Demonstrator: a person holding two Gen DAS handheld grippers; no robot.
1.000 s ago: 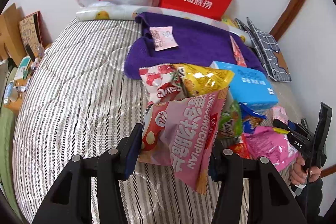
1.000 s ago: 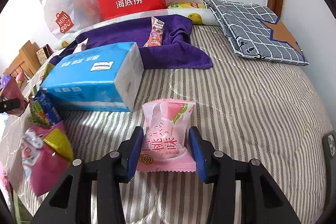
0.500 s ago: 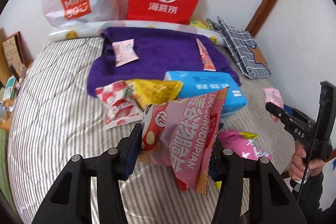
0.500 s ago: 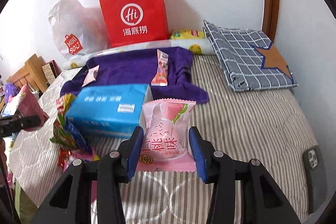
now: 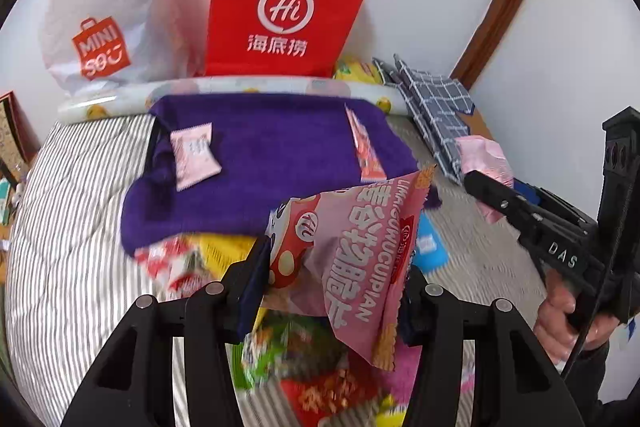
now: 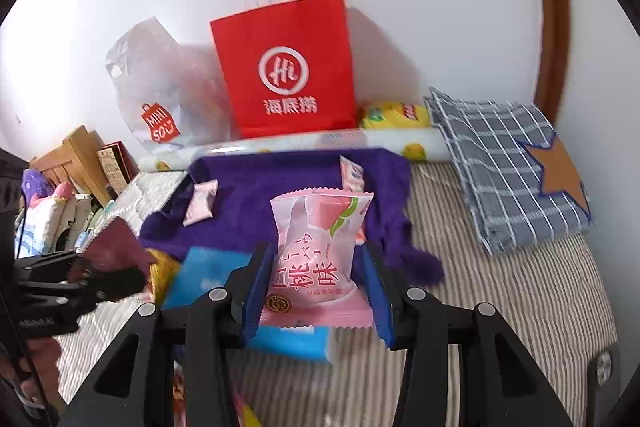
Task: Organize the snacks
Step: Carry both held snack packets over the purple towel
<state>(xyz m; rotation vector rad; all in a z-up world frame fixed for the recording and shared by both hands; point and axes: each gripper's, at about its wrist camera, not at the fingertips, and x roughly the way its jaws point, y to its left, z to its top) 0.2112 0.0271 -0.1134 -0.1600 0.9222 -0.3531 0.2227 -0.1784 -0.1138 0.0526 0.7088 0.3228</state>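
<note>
Both grippers have risen toward the purple towel (image 6: 280,195): left gripper (image 5: 332,283) clamps the pink crisp bag (image 5: 360,247), right gripper (image 6: 316,287) pinches the peach snack packet (image 6: 316,251). I'm mid-carry; next, set each beyond my fingertips and release.

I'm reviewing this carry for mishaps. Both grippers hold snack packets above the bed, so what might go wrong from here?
1. The left gripper pinches the pink chip bag low, so it hangs tilted and may slip.
2. The right gripper holds the peach packet close to the left one; they might collide.
3. The red paper bag only leans on the wall and could tip.
</note>
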